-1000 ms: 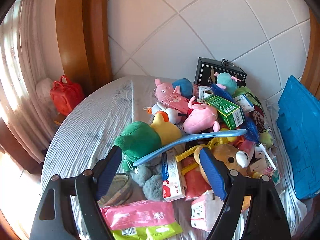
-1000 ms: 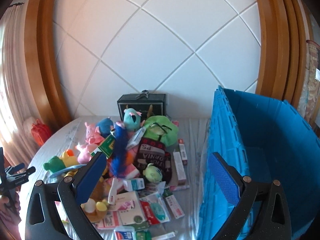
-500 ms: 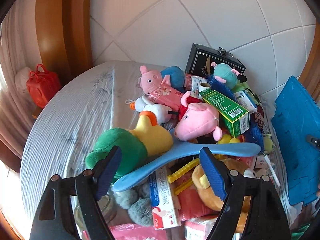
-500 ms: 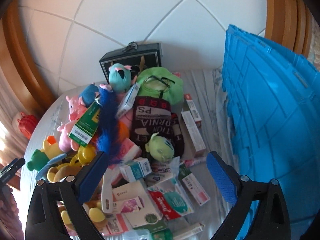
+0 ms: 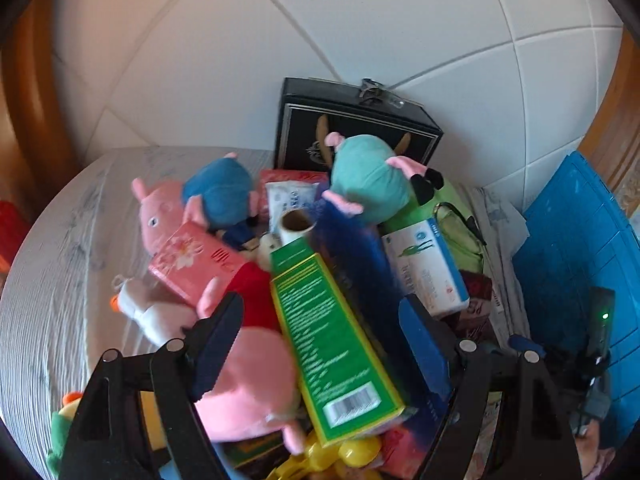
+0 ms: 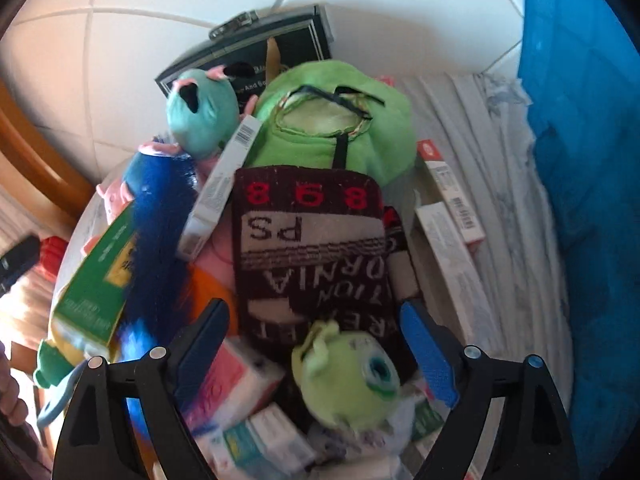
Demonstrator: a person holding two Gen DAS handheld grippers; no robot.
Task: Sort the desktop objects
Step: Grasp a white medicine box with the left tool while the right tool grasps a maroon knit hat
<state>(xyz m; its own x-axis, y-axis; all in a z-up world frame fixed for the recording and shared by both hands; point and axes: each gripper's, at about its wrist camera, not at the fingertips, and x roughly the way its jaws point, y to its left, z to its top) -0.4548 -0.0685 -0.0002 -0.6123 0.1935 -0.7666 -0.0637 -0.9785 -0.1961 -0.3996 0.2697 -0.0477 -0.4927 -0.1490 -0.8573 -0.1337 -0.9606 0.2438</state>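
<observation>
Left gripper [image 5: 320,336] jaws wide, nothing gripped, straddling green box [image 5: 332,344] atop the toy pile; its long axis runs away from the camera, barcode end nearest. Right gripper [image 6: 316,344] jaws just reopened, wide, empty, over green one-eyed plush [image 6: 348,376].

- Left gripper [image 5: 320,320] wide open over a heap of toys and boxes.
- Long green box [image 5: 332,344] between the jaws, on a pink pig toy [image 5: 248,384].
- Black case [image 5: 352,132] behind, blue bin [image 5: 580,248] at right.
</observation>
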